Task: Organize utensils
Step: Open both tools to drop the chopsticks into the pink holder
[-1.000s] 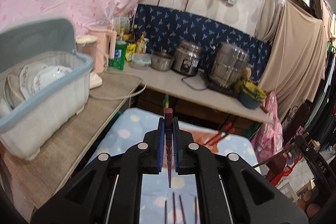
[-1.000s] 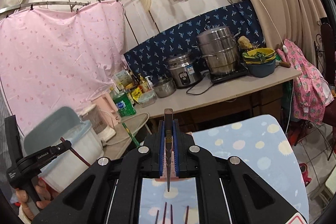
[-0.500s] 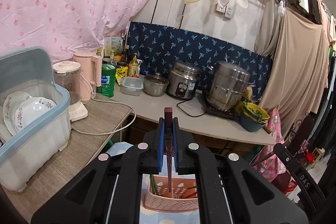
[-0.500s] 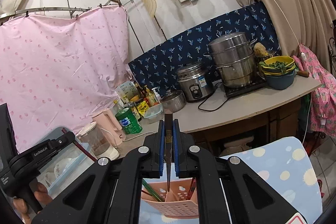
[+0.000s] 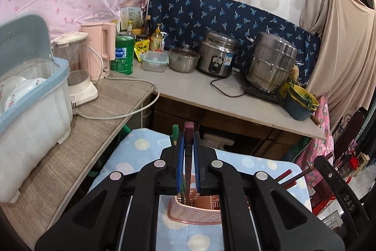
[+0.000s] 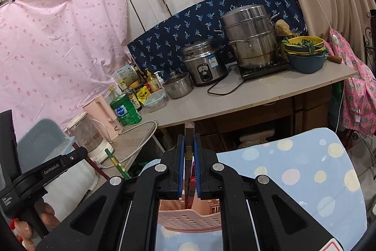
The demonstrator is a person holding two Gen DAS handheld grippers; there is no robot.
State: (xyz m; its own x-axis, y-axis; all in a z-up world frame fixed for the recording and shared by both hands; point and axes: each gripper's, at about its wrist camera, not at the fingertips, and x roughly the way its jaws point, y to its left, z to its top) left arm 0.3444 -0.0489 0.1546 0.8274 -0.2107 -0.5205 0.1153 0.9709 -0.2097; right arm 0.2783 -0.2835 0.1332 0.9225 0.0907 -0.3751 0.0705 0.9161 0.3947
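In the left wrist view my left gripper (image 5: 188, 140) is shut on a dark red chopstick (image 5: 188, 128) that stands upright, its lower end over the pink perforated utensil basket (image 5: 195, 213). A green chopstick (image 5: 175, 131) stands in the basket beside my left finger. In the right wrist view my right gripper (image 6: 188, 140) is shut on a brown chopstick (image 6: 189, 127), which points down into the same basket (image 6: 190, 218). The basket rests on a blue dotted cloth (image 6: 305, 168). Each gripper shows at the edge of the other's view.
To the left, a wooden counter holds a lidded dish box with plates (image 5: 35, 98), a blender (image 5: 75, 67) and a trailing cord (image 5: 131, 112). Behind it, a grey counter carries a rice cooker (image 5: 217, 58), a steamer pot (image 5: 272, 67) and bottles. A hand (image 6: 25, 227) holds the left gripper.
Both grippers have moved forward and lower with their chopsticks. The pink basket, out of sight a second ago, now sits right under both sets of fingers.
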